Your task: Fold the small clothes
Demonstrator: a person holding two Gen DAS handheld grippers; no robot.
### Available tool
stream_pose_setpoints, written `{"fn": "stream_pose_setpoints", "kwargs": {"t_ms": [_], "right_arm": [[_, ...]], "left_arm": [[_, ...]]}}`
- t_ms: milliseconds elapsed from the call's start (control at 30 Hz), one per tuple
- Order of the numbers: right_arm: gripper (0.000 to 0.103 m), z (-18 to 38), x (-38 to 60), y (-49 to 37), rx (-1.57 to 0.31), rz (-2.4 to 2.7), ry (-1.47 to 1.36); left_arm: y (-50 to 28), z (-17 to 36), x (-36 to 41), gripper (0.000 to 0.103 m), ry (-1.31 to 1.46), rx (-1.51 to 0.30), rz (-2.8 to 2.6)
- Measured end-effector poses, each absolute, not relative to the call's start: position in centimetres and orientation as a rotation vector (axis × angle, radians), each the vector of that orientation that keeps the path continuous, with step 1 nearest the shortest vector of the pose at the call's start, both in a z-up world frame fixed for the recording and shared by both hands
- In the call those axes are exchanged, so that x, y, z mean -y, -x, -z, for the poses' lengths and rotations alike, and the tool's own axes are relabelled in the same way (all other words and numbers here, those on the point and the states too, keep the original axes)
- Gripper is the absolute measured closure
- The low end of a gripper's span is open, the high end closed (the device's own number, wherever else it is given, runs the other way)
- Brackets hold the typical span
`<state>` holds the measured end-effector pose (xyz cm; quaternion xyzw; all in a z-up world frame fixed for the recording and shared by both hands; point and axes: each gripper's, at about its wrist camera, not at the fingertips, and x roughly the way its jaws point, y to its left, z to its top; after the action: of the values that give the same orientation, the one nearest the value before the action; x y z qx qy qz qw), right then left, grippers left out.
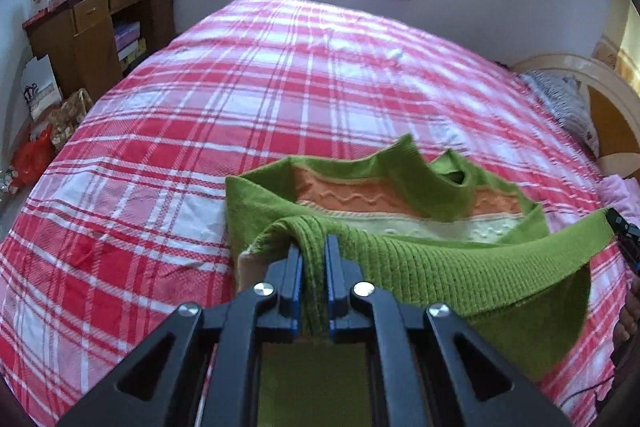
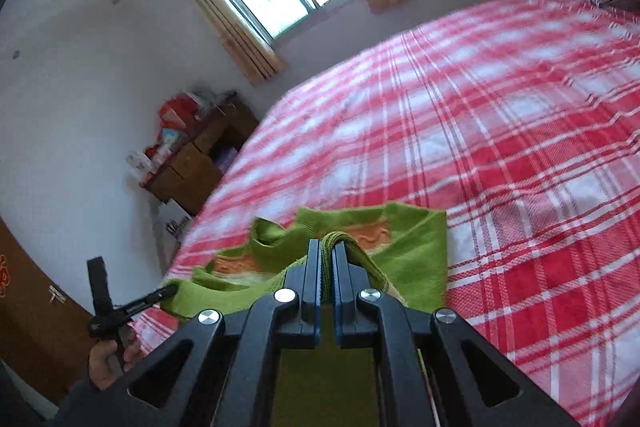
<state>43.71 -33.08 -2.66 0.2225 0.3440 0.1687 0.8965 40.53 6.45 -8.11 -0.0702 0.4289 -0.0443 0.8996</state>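
Now | left tongs (image 1: 314, 247), right tongs (image 2: 328, 251): both clamped on green sweater (image 1: 440, 267) hem | over bed (image 1: 200, 107)

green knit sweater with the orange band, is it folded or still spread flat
Partly folded: the green knit sweater has its ribbed hem lifted over its body, pinched by the left gripper and right gripper.
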Motion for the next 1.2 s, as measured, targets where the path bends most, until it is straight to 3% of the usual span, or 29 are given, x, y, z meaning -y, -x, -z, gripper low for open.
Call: {"fn": "stream_pose_setpoints", "kwargs": {"t_ms": [167, 200, 233, 300, 733, 833, 867, 1000, 1033, 1067, 1100, 1200], "right_arm": [[0.097, 5.8, 32.5, -48.7, -0.790, -0.305, -0.406], [0.090, 6.1, 32.4, -49.4, -0.801, -0.291, -0.393], [0.065, 6.6, 32.5, -50.2, -0.815, -0.281, -0.389], [0.036, 7.1, 33.0, -50.4, -0.799, -0.231, -0.372], [0.036, 9.0, 32.1, -47.9, -0.786, -0.236, -0.186], [0.041, 8.6, 30.8, -48.3, -0.790, -0.240, -0.067], [0.042, 8.6, 30.6, -48.8, -0.804, -0.244, -0.057], [0.056, 9.7, 30.3, -50.5, -0.864, -0.269, -0.051], [0.074, 10.1, 30.0, -50.8, -0.881, -0.272, -0.039], [0.089, 10.7, 29.7, -51.2, -0.908, -0.280, -0.023], [0.098, 10.9, 29.3, -51.2, -0.910, -0.272, 0.002], [0.099, 9.9, 29.0, -50.1, -0.830, -0.267, 0.028]], "left_arm": [[-42.6, 9.8, -7.6, 0.078, 0.165, -0.931, 0.032], [-42.6, 9.8, -7.9, 0.062, 0.175, -0.930, 0.021], [-42.4, 9.6, -8.4, 0.049, 0.189, -0.922, 0.002], [-41.3, 9.0, -9.2, 0.045, 0.189, -0.877, -0.014], [-41.2, 10.4, -3.7, 0.038, -0.232, -0.849, -0.005], [-42.6, 10.5, -2.8, 0.039, -0.323, -0.834, -0.040], [-43.2, 10.6, -2.7, 0.041, -0.336, -0.837, -0.042], [-44.8, 11.6, -2.7, 0.079, -0.346, -0.877, -0.025], [-45.0, 11.9, -2.8, 0.093, -0.346, -0.878, -0.020], [-44.9, 12.0, -2.6, 0.093, -0.351, -0.874, -0.025], [-44.5, 11.9, -2.6, 0.096, -0.349, -0.859, -0.030], [-43.4, 10.5, -3.2, 0.096, -0.303, -0.765, -0.026]]}}
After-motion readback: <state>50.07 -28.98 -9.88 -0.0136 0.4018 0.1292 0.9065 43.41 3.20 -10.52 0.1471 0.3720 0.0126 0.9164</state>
